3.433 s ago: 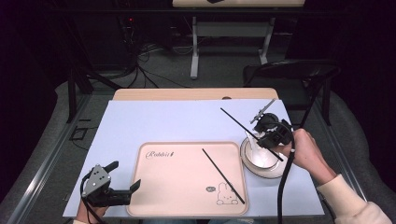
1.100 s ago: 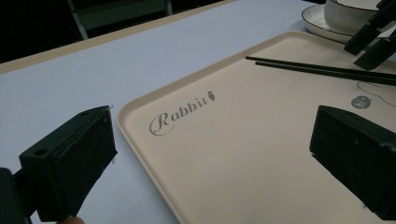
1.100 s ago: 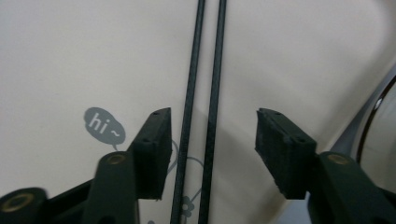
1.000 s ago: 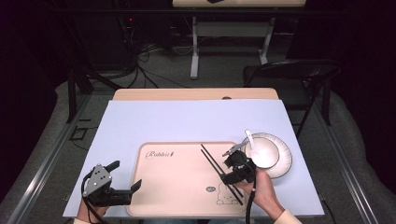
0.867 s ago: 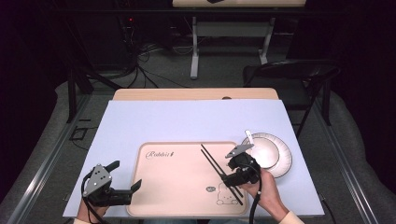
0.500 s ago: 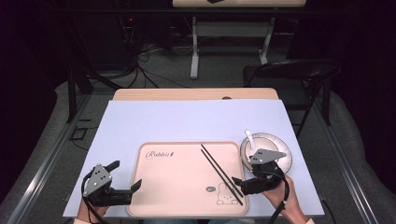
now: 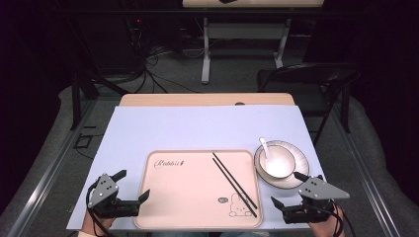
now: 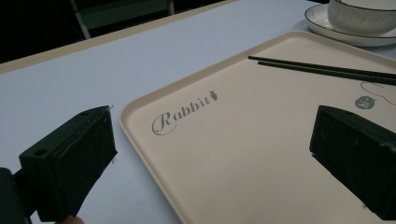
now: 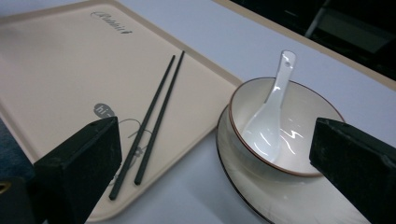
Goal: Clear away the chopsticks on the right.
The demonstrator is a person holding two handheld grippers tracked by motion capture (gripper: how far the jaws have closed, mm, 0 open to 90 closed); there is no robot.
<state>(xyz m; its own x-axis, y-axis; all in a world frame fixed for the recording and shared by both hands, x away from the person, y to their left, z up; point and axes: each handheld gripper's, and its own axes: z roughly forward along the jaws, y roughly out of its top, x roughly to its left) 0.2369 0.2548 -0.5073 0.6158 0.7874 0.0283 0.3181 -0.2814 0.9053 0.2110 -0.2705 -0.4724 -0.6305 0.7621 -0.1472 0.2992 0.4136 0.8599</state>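
Beige tray (image 7: 188, 197) at the table's near edge, a gripper at each of its near corners, both empty.
Left gripper (image 7: 132, 189) off the tray's near-left corner, jaws spread, gripping nothing; right gripper (image 7: 289, 192) off its near-right corner, jaws likewise apart. Black chopsticks (image 7: 234, 183) lie side by side on the tray's right part, slanting. Just right of the tray, a bowl (image 7: 279, 162) sits on a plate (image 7: 296, 180) with a white spoon (image 7: 265, 149) inside. Beyond the tray, pale blue table (image 7: 197, 126).

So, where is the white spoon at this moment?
In the high view, the white spoon rests inside the bowl on the saucer, at the table's right side, just right of the beige tray; its handle leans over the bowl's far-left rim.
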